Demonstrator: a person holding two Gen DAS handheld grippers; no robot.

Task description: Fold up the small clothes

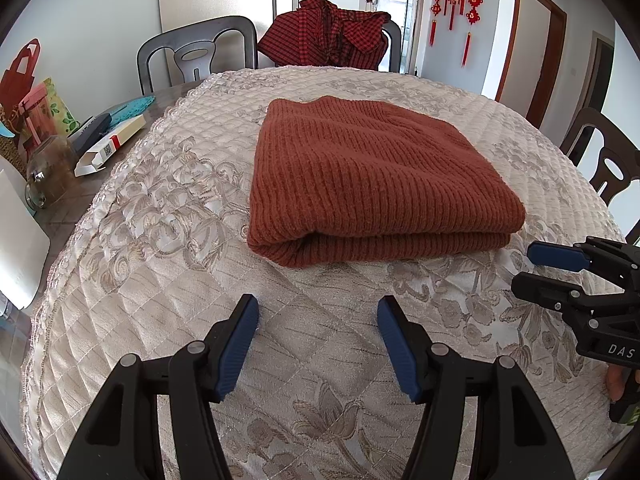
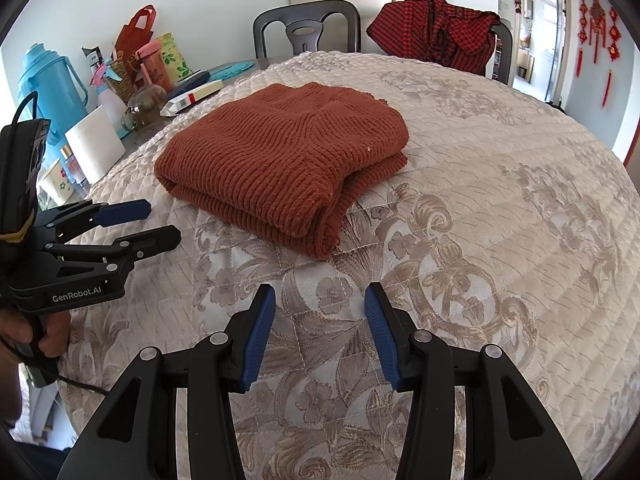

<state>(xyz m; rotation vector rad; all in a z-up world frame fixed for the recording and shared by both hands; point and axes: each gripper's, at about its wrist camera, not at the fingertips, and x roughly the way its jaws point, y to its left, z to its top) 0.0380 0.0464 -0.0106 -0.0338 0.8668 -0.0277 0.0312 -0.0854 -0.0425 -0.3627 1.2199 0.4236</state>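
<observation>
Item 1: sweater [image 1: 376, 176], rust-brown rib knit, folded into a thick rectangle, lying flat mid-table on the quilted cloth [image 1: 168, 208]. Fold edges face the grippers. Nothing touching it.

Item 2: left gripper [image 1: 318, 344], jaws apart approx. halfway, nothing betw. them, over bare cloth just short of the sweater's near edge. Same gripper seen from the right wrist cam [image 2: 160, 224], at left, with a hand [image 2: 40, 340] on its grip.

Item 3: right gripper [image 2: 320, 332], jaws apart about the same, empty, over bare cloth near the sweater's corner. Seen from the left wrist cam at right edge [image 1: 532, 268].

Misc.: chairs at far side, one [image 1: 196, 52] bare, one draped w/ red check cloth [image 1: 332, 32]. Table's left edge: white box [image 1: 110, 146], glass jar [image 1: 50, 168], blue flask [image 2: 52, 80], paper roll [image 2: 94, 144].
</observation>
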